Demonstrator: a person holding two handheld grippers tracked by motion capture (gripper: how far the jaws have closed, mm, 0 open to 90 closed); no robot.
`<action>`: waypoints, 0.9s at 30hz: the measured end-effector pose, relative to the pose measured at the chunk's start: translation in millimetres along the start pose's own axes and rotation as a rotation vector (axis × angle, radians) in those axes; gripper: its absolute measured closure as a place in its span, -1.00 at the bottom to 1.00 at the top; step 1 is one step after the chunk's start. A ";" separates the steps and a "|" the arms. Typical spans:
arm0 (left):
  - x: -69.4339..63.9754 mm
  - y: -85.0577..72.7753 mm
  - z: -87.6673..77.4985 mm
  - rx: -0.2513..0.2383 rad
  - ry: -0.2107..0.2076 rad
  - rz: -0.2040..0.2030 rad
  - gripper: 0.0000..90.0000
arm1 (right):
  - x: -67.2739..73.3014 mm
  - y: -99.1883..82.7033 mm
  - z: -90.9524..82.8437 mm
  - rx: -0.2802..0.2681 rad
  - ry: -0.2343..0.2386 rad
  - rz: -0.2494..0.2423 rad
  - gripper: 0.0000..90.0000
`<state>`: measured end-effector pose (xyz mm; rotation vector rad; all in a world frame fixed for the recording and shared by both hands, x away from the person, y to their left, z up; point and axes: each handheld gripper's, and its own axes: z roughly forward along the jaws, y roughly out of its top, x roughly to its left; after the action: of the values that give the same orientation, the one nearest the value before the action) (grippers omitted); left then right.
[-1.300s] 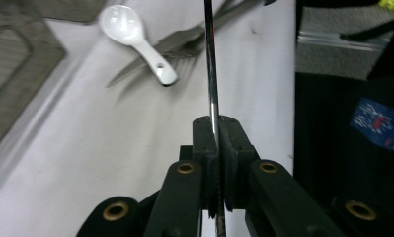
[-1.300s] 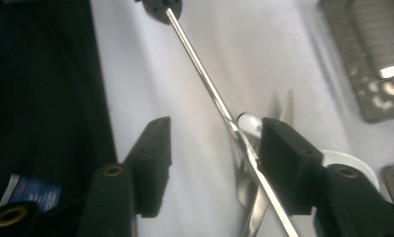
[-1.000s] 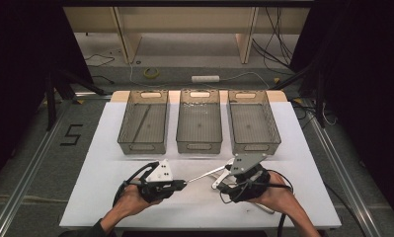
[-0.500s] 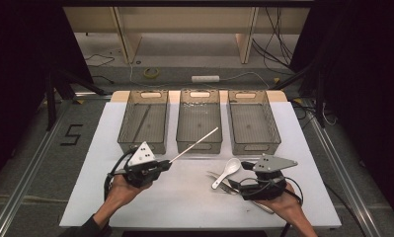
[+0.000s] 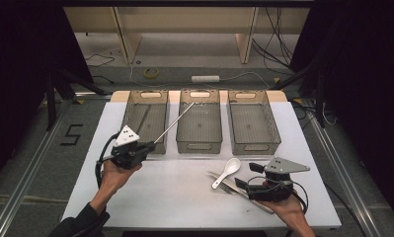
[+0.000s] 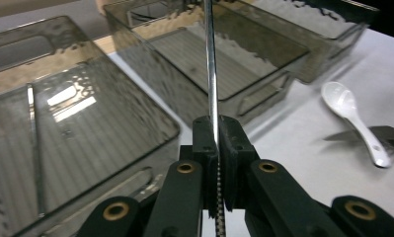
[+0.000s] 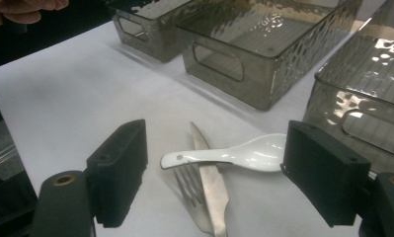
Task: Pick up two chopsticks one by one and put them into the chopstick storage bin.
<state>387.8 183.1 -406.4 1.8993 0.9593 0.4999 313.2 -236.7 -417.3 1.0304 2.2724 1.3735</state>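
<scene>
Left gripper (image 5: 147, 146) – clamped on metal chopstick (image 5: 174, 125) – now lifted toward left bin (image 5: 146, 120); right gripper (image 7: 214, 170) has just been opening wide, empty, over spoon (image 7: 234, 155) – next sort.

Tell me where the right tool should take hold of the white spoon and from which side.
Probably the handle, from above. The white spoon lies flat on the table, its slim handle resting across the knife and fork, so that end sits slightly raised and narrow. The right tool, whose jaws have just been opening with nothing gripped, already straddles it.
</scene>
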 end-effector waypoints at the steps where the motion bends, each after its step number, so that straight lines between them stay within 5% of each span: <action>1: 3.1 1.0 0.8 0.000 0.011 -0.008 0.92 | -0.3 -0.7 -0.2 -0.002 -0.005 0.003 -0.43; 11: 39.8 6.7 13.0 0.007 0.127 -0.090 0.92 | 3.9 -6.6 -0.2 0.008 0.008 0.002 -0.43; 13: 47.0 6.5 14.6 0.007 0.133 -0.126 0.92 | 4.7 -6.9 -0.7 0.005 0.008 -0.001 -0.43; 27: 78.0 5.5 29.1 0.060 0.205 -0.204 0.91 | 11.3 -8.6 -1.2 -0.009 0.017 -0.001 -0.45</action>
<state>457.5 227.0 -419.5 1.8016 1.3002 0.5566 300.9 -232.0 -422.8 1.0181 2.2764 1.3955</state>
